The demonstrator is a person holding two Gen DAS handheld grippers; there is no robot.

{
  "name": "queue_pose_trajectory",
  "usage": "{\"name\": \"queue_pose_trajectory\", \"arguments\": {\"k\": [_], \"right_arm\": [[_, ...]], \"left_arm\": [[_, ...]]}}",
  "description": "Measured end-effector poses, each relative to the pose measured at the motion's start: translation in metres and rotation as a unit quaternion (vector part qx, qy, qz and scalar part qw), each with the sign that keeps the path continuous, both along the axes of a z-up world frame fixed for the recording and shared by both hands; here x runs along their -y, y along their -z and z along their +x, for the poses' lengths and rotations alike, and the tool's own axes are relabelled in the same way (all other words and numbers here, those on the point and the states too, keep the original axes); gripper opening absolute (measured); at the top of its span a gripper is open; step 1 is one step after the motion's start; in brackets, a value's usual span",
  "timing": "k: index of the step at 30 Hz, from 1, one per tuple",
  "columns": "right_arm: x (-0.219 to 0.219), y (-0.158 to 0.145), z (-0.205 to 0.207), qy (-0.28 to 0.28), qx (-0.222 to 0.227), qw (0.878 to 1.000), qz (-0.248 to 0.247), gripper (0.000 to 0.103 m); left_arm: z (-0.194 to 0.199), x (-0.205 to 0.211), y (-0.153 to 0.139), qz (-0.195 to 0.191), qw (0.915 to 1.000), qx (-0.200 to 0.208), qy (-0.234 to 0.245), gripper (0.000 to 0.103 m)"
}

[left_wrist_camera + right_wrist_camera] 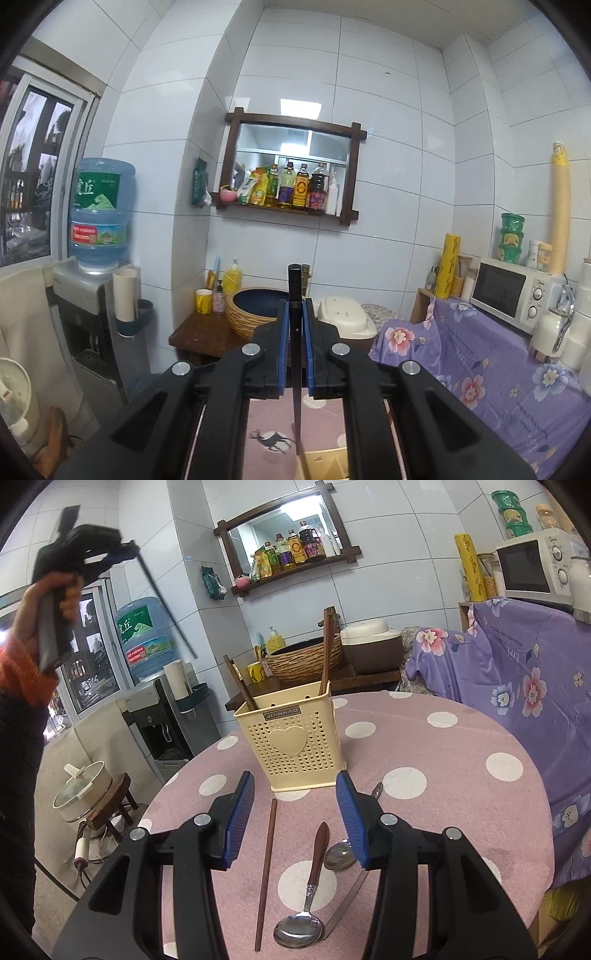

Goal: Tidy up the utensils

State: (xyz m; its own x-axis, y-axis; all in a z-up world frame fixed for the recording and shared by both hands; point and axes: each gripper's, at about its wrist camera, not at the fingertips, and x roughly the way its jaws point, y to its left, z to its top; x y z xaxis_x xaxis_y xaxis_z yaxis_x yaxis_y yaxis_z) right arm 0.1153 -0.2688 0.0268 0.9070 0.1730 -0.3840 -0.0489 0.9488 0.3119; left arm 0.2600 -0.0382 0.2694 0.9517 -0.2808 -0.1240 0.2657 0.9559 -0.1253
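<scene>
My left gripper [295, 306] is shut on a dark chopstick [295, 369] that stands upright between its blue pads. In the right wrist view a hand holds this left gripper [127, 552] high at the upper left, with the chopstick [166, 602] slanting down from it. The cream perforated utensil holder [295, 734] stands on the pink dotted table [443, 775] with two chopsticks [327, 653] in it. My right gripper [294, 781] is open just in front of the holder. Below it lie a brown chopstick [266, 871], a wooden-handled spoon [314, 878] and a metal spoon [338, 856] partly hidden by the right finger.
A purple flowered cloth [517, 664] covers furniture to the right, with a microwave [532, 568] on it. A wicker basket [306, 657] sits on a small table behind. A water dispenser [147, 638] and a pot on a stool [83, 790] stand at the left.
</scene>
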Motion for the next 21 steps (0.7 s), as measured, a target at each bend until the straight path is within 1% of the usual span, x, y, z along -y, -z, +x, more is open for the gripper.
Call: {"name": "queue_pose_trajectory", "arguments": {"k": [2, 6, 9, 12, 17, 21], "right_arm": [[0.002, 0.000, -0.004, 0.003, 0.002, 1.000, -0.002, 0.047], [0.006, 0.000, -0.011, 0.012, 0.003, 1.000, -0.012, 0.047], [0.010, 0.003, -0.013, 0.019, 0.001, 1.000, -0.018, 0.047], [0.015, 0.007, -0.013, 0.022, -0.002, 1.000, -0.014, 0.047], [0.020, 0.013, -0.006, 0.023, -0.009, 1.000, -0.007, 0.047], [0.019, 0.017, 0.001, 0.028, -0.017, 0.999, -0.012, 0.047]], "left_arm": [[0.011, 0.014, 0.015, 0.002, 0.9999, -0.010, -0.003, 0.008], [0.036, 0.041, 0.065, 0.015, 0.9989, -0.045, -0.004, 0.008], [0.051, 0.050, 0.105, 0.015, 0.9966, -0.082, -0.002, 0.008], [0.060, 0.052, 0.136, 0.013, 0.9930, -0.118, 0.000, 0.008], [0.059, 0.055, 0.174, 0.023, 0.9873, -0.157, 0.006, 0.008], [0.056, 0.056, 0.189, 0.033, 0.9845, -0.172, 0.010, 0.008]]}}
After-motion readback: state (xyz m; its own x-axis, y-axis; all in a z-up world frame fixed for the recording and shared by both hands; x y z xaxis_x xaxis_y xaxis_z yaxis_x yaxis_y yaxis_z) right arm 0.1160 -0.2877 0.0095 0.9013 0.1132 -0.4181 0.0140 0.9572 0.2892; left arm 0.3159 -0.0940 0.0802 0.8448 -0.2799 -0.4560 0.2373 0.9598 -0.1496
